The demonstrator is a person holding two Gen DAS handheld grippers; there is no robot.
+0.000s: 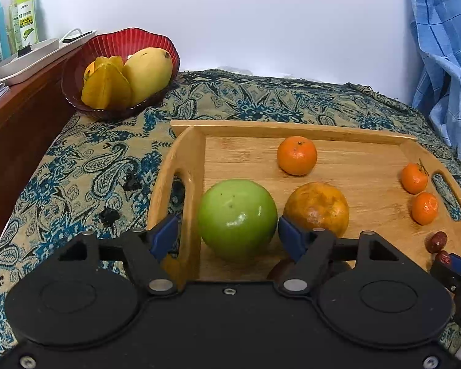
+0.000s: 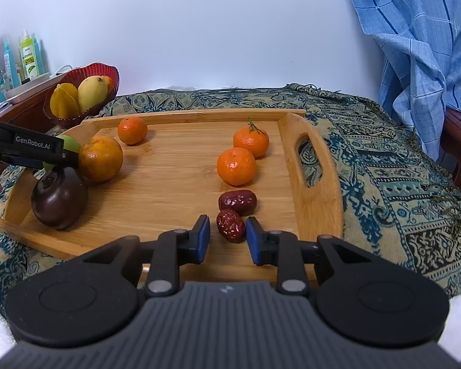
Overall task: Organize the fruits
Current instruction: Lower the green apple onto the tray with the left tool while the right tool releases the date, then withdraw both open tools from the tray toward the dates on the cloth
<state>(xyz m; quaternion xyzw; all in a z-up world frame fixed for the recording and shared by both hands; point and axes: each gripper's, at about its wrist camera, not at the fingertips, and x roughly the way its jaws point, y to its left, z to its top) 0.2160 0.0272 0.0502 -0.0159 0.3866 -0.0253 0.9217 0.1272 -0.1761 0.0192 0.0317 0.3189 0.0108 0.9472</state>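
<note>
- The left gripper (image 1: 227,236) is spread wide around a green apple (image 1: 237,217) at the near left corner of the wooden tray (image 1: 347,132); its left finger sits outside the tray's left wall and its right finger (image 1: 290,240) is just beside the apple, with no firm contact that I can make out.
- A large dull orange (image 1: 317,207) sits right of the apple, close behind that right finger.
- Seen from the right wrist view, a dark purple round fruit (image 2: 60,198) lies near the left gripper, just in front of the large orange.
- The right gripper (image 2: 227,236) is partly open, its blue pads on either side of a wrinkled red date (image 2: 230,225) near the tray's near edge; a small gap shows on each side, so it is not clamped.
- A second date (image 2: 237,201) lies just beyond the first one.
- Two small tangerines (image 2: 236,166) sit close together further back by the tray's right handle slot; the far one carries a stem.
- A third tangerine (image 1: 297,155) rests alone toward the far side of the tray.
- A red bowl (image 1: 76,61) stands at the far left on the patterned cloth (image 1: 76,160), holding a mango (image 1: 147,73) and a starfruit (image 1: 106,87).
- A blue checked cloth (image 2: 421,46) hangs at the far right.
</note>
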